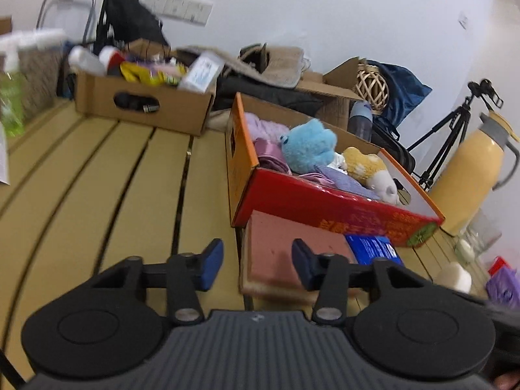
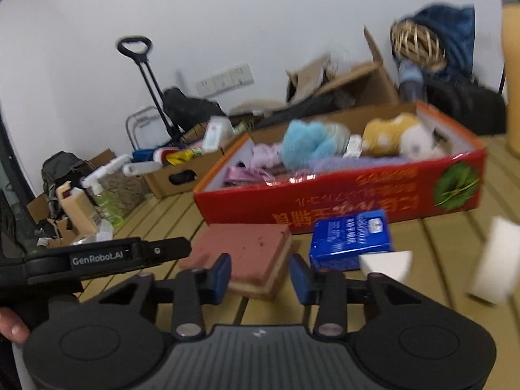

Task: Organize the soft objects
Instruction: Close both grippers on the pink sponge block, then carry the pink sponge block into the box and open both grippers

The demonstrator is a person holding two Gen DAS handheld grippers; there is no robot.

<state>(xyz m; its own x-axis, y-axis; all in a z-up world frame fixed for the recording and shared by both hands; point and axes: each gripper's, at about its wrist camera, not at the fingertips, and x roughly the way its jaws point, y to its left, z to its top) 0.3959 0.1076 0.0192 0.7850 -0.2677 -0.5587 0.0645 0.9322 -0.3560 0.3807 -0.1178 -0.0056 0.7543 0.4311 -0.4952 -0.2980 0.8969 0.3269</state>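
A red cardboard box (image 1: pixel 341 204) (image 2: pixel 325 201) stands on the slatted wooden table and holds a blue plush toy (image 1: pixel 308 146) (image 2: pixel 305 146), a yellow and white plush (image 1: pixel 364 162) (image 2: pixel 390 133) and purple cloths. In front of it lie a pink-topped sponge (image 1: pixel 286 253) (image 2: pixel 250 247) and a blue packet (image 1: pixel 373 248) (image 2: pixel 351 237). My left gripper (image 1: pixel 256 265) hovers over the sponge's left edge, jaws apart, pressing on nothing. My right gripper (image 2: pixel 260 274) is just short of the sponge's near corner, jaws apart and empty. The left gripper (image 2: pixel 185 248) shows side-on in the right wrist view.
White foam pieces (image 2: pixel 386 263) (image 2: pixel 494 260) lie right of the packet. A yellow thermos jug (image 1: pixel 468 175), a glass (image 1: pixel 477 237) and a tripod (image 1: pixel 448 139) stand at the right. A brown box (image 1: pixel 143 104) of bottles and packets sits at the back left.
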